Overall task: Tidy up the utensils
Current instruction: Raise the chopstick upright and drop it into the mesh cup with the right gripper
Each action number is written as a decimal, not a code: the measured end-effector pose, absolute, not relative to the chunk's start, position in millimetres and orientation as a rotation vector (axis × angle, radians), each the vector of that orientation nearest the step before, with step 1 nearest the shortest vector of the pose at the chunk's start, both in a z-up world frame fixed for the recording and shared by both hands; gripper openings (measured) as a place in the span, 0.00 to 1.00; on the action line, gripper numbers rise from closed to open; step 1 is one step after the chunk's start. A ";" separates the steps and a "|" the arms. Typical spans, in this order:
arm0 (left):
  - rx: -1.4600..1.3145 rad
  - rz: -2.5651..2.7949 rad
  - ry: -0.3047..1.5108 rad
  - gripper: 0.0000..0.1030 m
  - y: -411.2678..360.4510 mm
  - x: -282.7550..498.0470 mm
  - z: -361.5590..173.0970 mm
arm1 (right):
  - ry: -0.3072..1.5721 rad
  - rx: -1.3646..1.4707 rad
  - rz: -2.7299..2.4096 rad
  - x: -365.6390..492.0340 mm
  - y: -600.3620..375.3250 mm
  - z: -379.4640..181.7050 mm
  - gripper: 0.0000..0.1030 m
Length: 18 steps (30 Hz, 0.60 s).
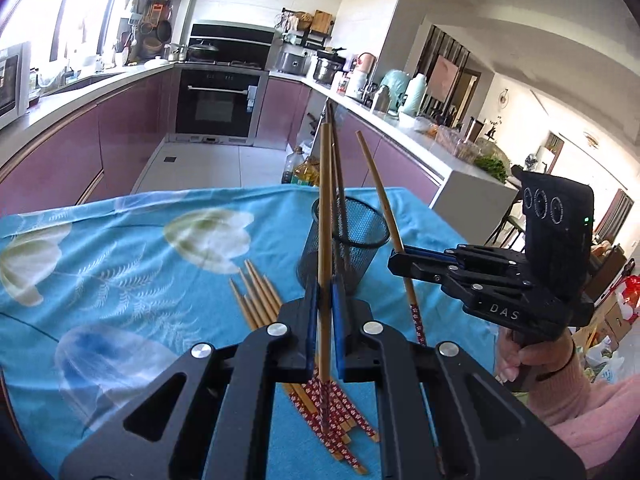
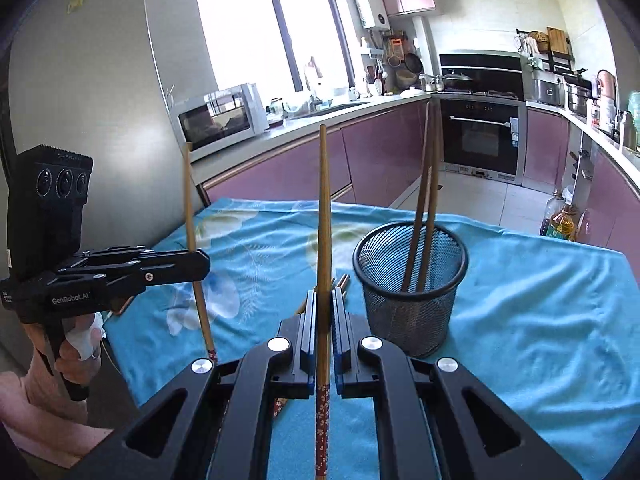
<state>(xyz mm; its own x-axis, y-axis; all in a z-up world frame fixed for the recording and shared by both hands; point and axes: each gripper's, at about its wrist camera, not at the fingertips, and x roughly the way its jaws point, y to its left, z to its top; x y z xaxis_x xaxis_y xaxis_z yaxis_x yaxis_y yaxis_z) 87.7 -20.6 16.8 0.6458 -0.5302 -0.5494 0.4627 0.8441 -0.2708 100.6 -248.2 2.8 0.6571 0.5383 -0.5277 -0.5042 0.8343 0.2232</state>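
In the left wrist view my left gripper (image 1: 325, 294) is shut on a bamboo chopstick (image 1: 326, 200), held upright above the table with its red patterned end down. To its right, my right gripper (image 1: 398, 260) is shut on another chopstick (image 1: 380, 196), which leans slightly. A black mesh cup (image 1: 360, 248) stands just behind both, and several loose chopsticks (image 1: 260, 300) lie on the cloth below. In the right wrist view the right gripper (image 2: 324, 300) clamps its chopstick (image 2: 324, 208). The left gripper (image 2: 202, 265) is at the left, and the cup (image 2: 412, 304) holds upright chopsticks (image 2: 424, 216).
A blue floral cloth (image 2: 540, 320) covers the table. Beyond its far edge are the kitchen floor, purple cabinets and an oven (image 2: 480, 136). Oil bottles (image 2: 560, 220) stand on the floor at the right. A person's hand in a pink sleeve (image 1: 560, 384) holds the right gripper.
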 end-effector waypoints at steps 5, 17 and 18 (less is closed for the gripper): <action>-0.133 -0.586 0.611 0.07 -22.1 91.7 38.5 | 0.556 0.058 0.567 105.5 -257.2 19.4 0.06; -0.180 -0.603 0.493 0.07 -38.6 125.4 95.5 | 0.422 0.098 0.500 142.5 -274.2 55.9 0.06; -0.179 -0.603 0.485 0.07 -40.8 128.7 99.0 | 0.414 0.103 0.494 145.5 -274.1 57.8 0.06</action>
<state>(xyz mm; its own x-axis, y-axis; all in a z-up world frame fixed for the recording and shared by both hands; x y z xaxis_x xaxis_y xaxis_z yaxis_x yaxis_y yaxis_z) 128.7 -40.8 99.0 0.7161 -0.5828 -0.3842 0.5004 0.8123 -0.2995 145.5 -274.1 57.8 0.7994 0.4803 -0.3609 -0.4391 0.8771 0.1947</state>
